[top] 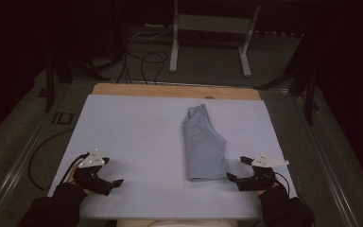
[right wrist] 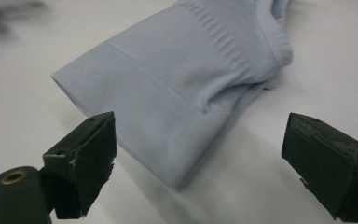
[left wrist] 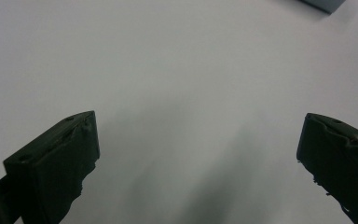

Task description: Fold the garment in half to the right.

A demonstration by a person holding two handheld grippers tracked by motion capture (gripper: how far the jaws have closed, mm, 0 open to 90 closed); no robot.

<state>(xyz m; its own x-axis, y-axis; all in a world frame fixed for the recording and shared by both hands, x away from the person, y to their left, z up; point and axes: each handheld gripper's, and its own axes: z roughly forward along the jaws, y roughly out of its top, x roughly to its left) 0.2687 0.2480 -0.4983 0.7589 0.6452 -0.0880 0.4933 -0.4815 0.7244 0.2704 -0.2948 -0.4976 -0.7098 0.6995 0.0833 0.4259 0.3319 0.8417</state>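
A light blue folded garment lies flat on the pale mat, right of the middle, its long side running away from me. In the right gripper view its ribbed near end lies just ahead of the jaws. My right gripper stands open at the garment's near right corner, with nothing between its jaws. My left gripper stands open over bare mat at the near left, well apart from the garment. A corner of the garment shows at the top right of the left gripper view.
The mat covers a wooden table whose far edge shows as a tan strip. Beyond it, on the dark floor, are loose cables and a metal stand. A rail runs along the table's left side.
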